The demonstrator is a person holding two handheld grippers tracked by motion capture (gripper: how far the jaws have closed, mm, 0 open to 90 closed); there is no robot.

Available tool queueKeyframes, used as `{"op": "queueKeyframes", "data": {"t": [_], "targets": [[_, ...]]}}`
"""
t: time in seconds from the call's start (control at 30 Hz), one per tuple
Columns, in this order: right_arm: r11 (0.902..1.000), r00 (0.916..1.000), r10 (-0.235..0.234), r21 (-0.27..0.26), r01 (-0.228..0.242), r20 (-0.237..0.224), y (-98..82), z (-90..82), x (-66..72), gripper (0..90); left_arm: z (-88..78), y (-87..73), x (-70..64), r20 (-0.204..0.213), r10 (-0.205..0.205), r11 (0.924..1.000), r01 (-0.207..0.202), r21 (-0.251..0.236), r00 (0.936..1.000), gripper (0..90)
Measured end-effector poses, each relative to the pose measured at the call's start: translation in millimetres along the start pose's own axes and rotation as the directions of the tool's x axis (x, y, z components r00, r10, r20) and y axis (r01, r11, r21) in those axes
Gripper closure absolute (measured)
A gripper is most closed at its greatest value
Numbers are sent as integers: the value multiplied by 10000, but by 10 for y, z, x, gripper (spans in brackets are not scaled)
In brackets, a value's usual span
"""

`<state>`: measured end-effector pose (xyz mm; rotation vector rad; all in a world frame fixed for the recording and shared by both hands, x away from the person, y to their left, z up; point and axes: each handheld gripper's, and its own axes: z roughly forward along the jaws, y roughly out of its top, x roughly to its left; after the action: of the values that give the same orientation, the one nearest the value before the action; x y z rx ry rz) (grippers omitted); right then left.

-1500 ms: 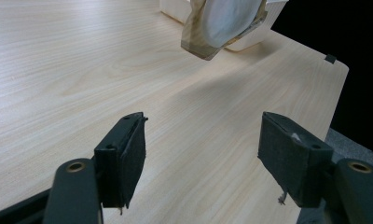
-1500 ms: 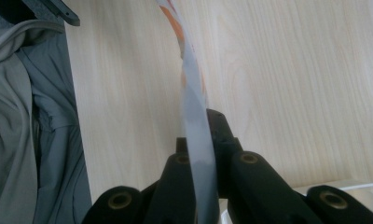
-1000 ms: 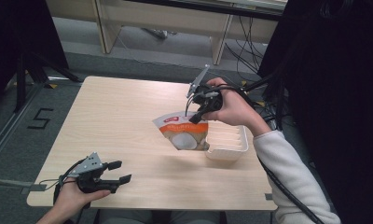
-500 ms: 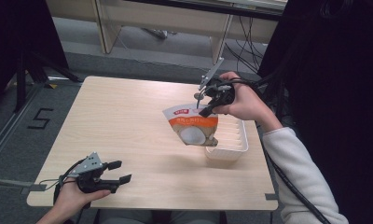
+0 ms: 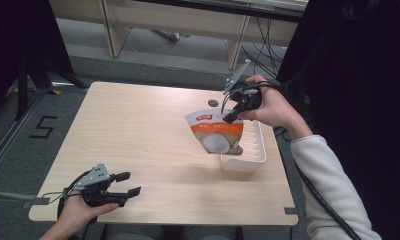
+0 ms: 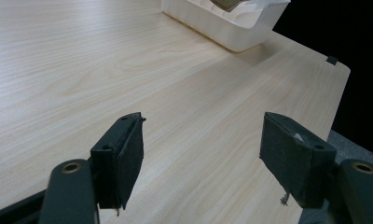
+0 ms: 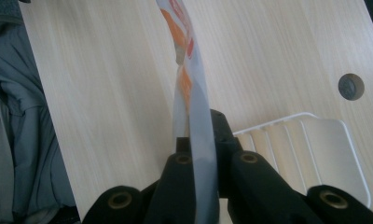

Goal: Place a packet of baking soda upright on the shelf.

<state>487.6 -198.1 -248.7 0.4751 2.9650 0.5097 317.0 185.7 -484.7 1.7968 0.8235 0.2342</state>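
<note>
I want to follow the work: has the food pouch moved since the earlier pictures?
Yes. The pouch, held in the right gripper, has shifted right, now hanging over the white tray.

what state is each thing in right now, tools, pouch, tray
right tool: shut on the top edge of the pouch, held up off the table
pouch: hanging from the right tool, its lower end over the tray
tray: upright on the table, near its right edge
left tool: open, nothing between its jaws, low over the near left corner
</note>
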Motion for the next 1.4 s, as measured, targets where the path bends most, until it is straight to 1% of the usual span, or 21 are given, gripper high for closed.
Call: {"op": "queueKeyframes", "data": {"t": [0.03,0.1,0.13,0.17,0.3,0.37,0.4,0.43,0.53,0.57,0.63,0.7,0.8,0.87,0.9,0.97,1.03,1.13,1.17,1.23,1.4], "targets": [[9999,9999,-123,14,123,86,-20,1,-12,900,1,0,1,9,3,10000,-3,-10,10000,294],[9999,9999,-108,54,107,119,-33,-1,-15,900,1,1,5,16,37,10000,-37,-26,10000,294],[9999,10000,41,166,-42,72,-48,-9,-15,900,1,-4,-8,-42,-191,9998,191,-41,9998,294],[9999,9999,-74,93,73,96,-56,-8,-28,900,5,-4,-13,-45,-263,9996,263,-101,9996,294],[9998,9999,-100,187,98,118,-102,-40,-53,900,1,-3,-7,-86,-230,9997,229,-93,9997,293],[9998,9999,35,205,-38,126,-126,-57,-58,900,1,-3,-6,-92,-230,9997,230,-99,9997,293],[9999,9999,1,153,-3,141,-139,-56,-60,900,1,-3,-6,-94,-226,9997,225,-98,9997,292],[9996,9998,-34,278,29,170,-157,-68,-68,900,2,-3,-7,-92,-229,9997,228,-99,9997,292],[9994,9999,-87,337,83,121,-181,-77,-77,900,3,-4,-6,-95,-238,9997,237,-85,9997,290],[9995,9998,-49,306,43,207,-194,-77,-80,900,3,-4,-6,-99,-249,9997,248,-90,9996,290],[9991,9999,-85,413,80,126,-215,-87,-93,900,-1,-2,-7,-144,-244,9997,243,-54,9996,289],[9992,9998,-11,404,4,192,-236,-95,-92,900,-1,-3,-8,-167,-259,9997,258,-55,9995,288],[9989,9999,-29,464,23,127,-272,-104,-106,900,1,2,6,-81,-23,10000,22,-60,10000,286],[9988,9999,-80,494,73,137,-278,-103,-114,900,1,2,7,-80,-28,10000,27,-61,10000,286],[9983,9999,43,573,-51,140,-286,-103,-107,900,1,2,8,-80,-24,10000,23,-65,10000,286],[9983,9999,-121,570,114,117,-301,-97,-122,900,1,2,8,-77,-31,10000,30,-72,10000,286],[9982,9999,-3,599,-6,151,-318,-104,-120,900,0,2,10,-77,-35,10000,35,-78,10000,286],[9979,9999,-101,634,94,119,-345,-103,-131,900,0,2,11,-83,-28,10000,28,-72,10000,287],[9976,9999,-26,686,14,167,-353,-105,-122,900,1,3,11,-82,-38,10000,37,-76,10000,287],[9968,9998,-196,779,190,72,-370,-99,-123,900,1,3,11,-86,-36,10000,36,-76,10000,287],[9960,9996,-264,856,261,25,-389,-89,-123,900,0,3,11,-99,-45,10000,44,-84,9999,286]]}}
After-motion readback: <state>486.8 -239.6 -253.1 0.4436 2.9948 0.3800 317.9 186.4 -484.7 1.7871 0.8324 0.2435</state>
